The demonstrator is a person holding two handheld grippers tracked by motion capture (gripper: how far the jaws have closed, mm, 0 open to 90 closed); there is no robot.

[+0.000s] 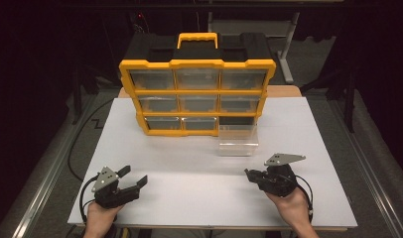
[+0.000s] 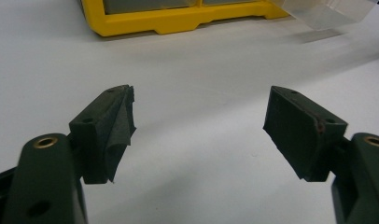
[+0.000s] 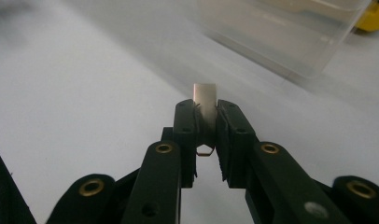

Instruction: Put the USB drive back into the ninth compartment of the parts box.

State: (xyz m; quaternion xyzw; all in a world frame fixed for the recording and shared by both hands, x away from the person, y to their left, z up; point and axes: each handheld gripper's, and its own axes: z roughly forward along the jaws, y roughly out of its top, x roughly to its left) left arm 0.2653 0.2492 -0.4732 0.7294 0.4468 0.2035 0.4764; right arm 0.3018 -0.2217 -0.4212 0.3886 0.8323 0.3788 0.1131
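A white worktop (image 1: 189,183) stands in a dark room, with a yellow-and-black drawer organiser (image 1: 197,94) upright toward its far edge. One clear plastic drawer (image 1: 237,141) stands pulled out on the worktop just before the organiser's lower right slot; its contents cannot be made out. Near the front edge, the left gripper (image 1: 135,177) hovers with its jaws wide apart and empty, while the right gripper (image 3: 207,122), near the drawer, is clamped on a small flat metal piece (image 3: 206,100).

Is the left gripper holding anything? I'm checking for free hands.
No, the left gripper has its jaws wide apart over bare table.
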